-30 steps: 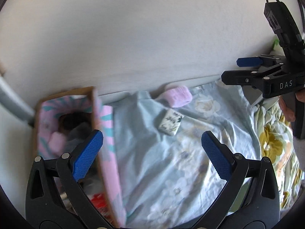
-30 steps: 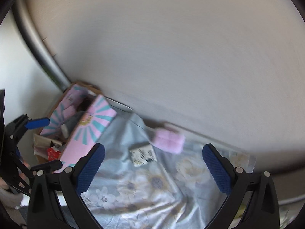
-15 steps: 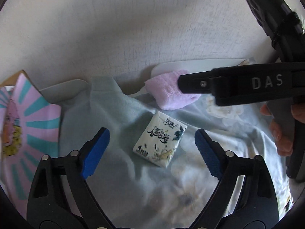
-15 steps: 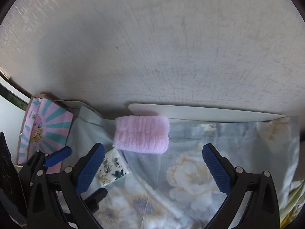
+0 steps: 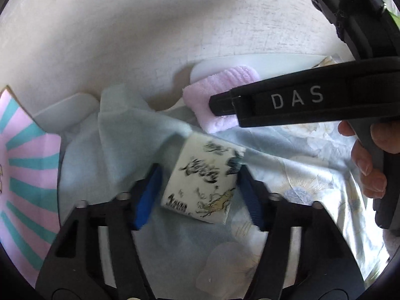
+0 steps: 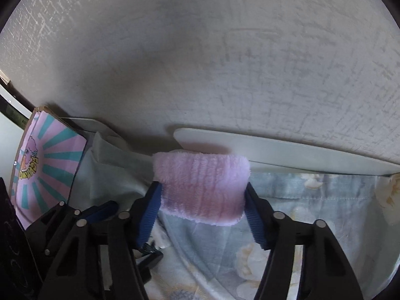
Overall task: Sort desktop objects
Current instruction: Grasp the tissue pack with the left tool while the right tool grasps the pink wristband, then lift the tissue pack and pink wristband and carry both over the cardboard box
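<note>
Between the blue pads of the left tool point(image 5: 197, 195), in the left wrist view, lies a white tissue packet point(image 5: 203, 183) printed with black script, flat on the floral cloth point(image 5: 300, 175). The right pad meets the packet's right edge; the left pad stands just beside its left edge with a narrow gap, so the tool is nearly closed but not visibly clamped. Ahead and to the right, the right tool point(image 5: 225, 102) crosses the frame over a pink fluffy pad point(image 5: 220, 85). A pink-and-teal striped box point(image 5: 22, 165) stands at far left.

From the right wrist view, the right tool point(image 6: 202, 200) has both pads pressed against the sides of the pink fluffy pad point(image 6: 201, 183), clamped on it. The pad sits directly ahead, just before the wall point(image 6: 200, 62). The left tool point(image 6: 105, 212) shows at lower left, the striped box point(image 6: 47, 165) beyond it.
</note>
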Demonstrator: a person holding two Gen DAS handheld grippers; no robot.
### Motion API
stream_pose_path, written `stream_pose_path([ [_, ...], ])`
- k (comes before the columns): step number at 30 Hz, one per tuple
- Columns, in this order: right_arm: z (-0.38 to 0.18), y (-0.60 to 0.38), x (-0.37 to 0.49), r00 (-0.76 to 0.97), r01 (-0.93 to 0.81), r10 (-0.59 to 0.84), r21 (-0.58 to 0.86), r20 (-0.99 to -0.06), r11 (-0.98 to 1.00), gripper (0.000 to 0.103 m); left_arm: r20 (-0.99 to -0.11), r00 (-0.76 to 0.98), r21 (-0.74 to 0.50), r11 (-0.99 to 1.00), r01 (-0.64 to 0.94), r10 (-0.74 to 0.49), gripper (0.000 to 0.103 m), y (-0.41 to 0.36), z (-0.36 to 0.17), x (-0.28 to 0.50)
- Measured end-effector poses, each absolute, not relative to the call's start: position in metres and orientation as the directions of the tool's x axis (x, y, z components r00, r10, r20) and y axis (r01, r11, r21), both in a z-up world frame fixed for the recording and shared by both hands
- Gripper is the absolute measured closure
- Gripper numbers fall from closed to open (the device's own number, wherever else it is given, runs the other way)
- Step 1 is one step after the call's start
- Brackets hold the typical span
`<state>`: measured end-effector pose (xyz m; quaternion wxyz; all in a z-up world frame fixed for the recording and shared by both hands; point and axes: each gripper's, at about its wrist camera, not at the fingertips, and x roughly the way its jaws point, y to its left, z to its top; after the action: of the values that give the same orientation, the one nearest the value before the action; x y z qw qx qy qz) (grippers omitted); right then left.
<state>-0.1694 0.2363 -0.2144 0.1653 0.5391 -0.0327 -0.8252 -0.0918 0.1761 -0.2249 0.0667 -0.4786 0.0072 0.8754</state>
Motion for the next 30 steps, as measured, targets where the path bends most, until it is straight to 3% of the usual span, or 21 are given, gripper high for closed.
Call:
stream_pose_path([
  [10,-0.208,0.259,-0.16,-0.392,0.224,-0.302,0.229,-0.869,-0.947,0.078,-0.824,-0.549,-0.093,-0.989,-0.117,0.143,0.054,0.171,-0.207,-0.081],
  [20,-0.202,0.27,-0.146,-0.386,0.198,-0.286,0.224,-0.877,-0.954,0.08,-0.818,-0.557,-0.109,-0.989,-0.098,0.146,0.055,0.153,-0.169,-0.066],
  [30,-0.154,0.281,-0.114,-0.417,0.203,-0.254,0.183,-0.872,-0.962,0.081,-0.823,-0.545,-0.135,-0.987,-0.087,0.161,0.055,0.12,-0.12,-0.056],
])
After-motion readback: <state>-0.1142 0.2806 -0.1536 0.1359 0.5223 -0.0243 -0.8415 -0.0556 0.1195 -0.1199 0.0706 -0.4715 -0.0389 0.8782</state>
